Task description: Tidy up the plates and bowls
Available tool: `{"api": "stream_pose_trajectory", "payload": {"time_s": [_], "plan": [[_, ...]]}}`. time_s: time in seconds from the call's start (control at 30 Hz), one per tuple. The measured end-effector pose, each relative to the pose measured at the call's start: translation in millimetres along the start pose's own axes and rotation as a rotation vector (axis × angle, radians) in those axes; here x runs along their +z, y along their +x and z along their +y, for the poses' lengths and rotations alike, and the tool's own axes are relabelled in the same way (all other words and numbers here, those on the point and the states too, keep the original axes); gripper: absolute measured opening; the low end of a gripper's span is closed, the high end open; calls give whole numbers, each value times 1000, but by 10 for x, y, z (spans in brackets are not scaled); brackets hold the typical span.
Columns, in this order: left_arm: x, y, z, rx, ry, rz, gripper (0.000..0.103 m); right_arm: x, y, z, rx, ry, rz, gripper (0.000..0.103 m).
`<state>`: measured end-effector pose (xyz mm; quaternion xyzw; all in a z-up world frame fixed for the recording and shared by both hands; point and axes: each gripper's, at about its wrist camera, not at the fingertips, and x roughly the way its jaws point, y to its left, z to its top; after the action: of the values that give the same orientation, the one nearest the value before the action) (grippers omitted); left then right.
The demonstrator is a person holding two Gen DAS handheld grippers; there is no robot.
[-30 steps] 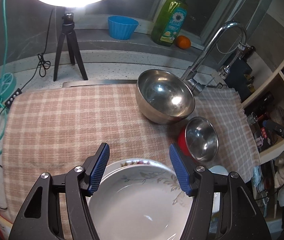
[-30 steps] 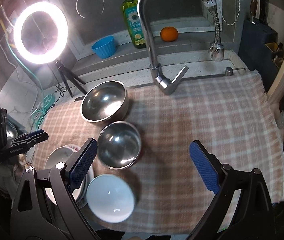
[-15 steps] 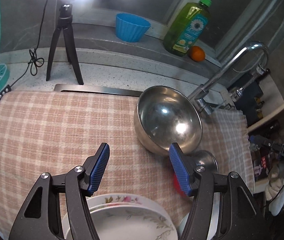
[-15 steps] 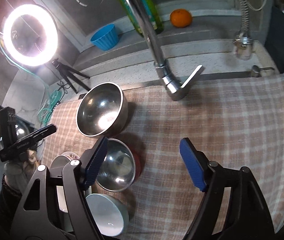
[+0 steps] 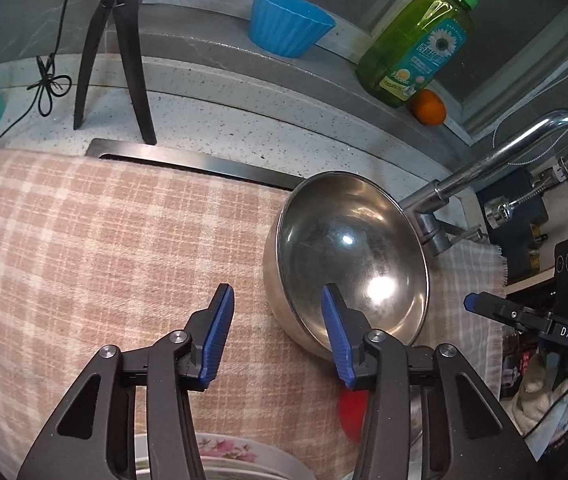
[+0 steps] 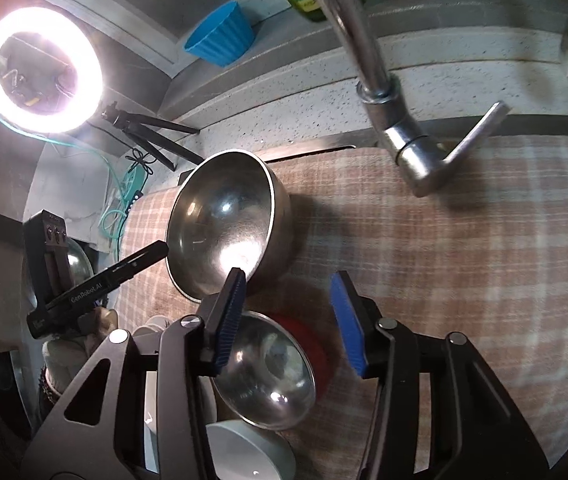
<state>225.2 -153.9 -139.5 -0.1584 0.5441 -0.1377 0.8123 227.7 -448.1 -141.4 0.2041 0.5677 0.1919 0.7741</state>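
A large steel bowl [image 5: 351, 260] stands on the checked cloth [image 5: 84, 240]. My left gripper [image 5: 278, 320] straddles the bowl's near wall. One pad is over the inside and the other over the cloth. Its jaws are closing and neither pad presses. From the other side, my right gripper [image 6: 289, 312] hovers at the same large steel bowl [image 6: 220, 240], jaws closing. Its left pad tip overlaps the rim and grips nothing. Below it sit a smaller steel bowl [image 6: 264, 376] on something red and a white bowl [image 6: 244, 452]. Floral plates [image 5: 244, 456] show at the left view's bottom edge.
The faucet [image 5: 483, 168] rises just behind the large bowl. A ledge behind carries a blue cup [image 5: 287, 24], a green soap bottle [image 5: 415, 48] and an orange [image 5: 427, 108]. A ring light [image 6: 40, 68] on a tripod [image 5: 116, 52] stands at the back left.
Both grippers have moved forward and down toward the large steel bowl, and both pairs of jaws have narrowed. The plates have slid to the bottom of the left view.
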Motion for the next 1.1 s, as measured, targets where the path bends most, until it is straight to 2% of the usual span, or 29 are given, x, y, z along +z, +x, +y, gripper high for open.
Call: {"api": "stream_pose_trajectory", "payload": {"time_s": [0.17, 0.27, 0.37, 0.43, 0.57, 0.63, 0.77, 1.1], "plan": [[42, 70, -23, 5, 9, 13, 36, 54, 173, 34, 11, 8, 25, 46], [63, 105, -19, 2, 9, 19, 35, 86, 253, 57, 16, 12, 35, 41], [73, 139, -19, 0, 13, 28, 27, 108, 341, 88, 11, 15, 45, 38], [77, 154, -18, -2, 21, 34, 24, 115, 398, 117, 15, 10, 56, 31], [98, 195, -14, 2, 29, 40, 23, 127, 468, 133, 6, 11, 61, 29], [100, 219, 0, 0, 34, 46, 19, 123, 501, 137, 0, 14, 63, 24], [92, 271, 4, -5, 47, 59, 18, 117, 552, 155, -6, 15, 70, 18], [68, 271, -12, 3, 77, 53, 17, 93, 565, 245, -47, -12, 53, 18]]}}
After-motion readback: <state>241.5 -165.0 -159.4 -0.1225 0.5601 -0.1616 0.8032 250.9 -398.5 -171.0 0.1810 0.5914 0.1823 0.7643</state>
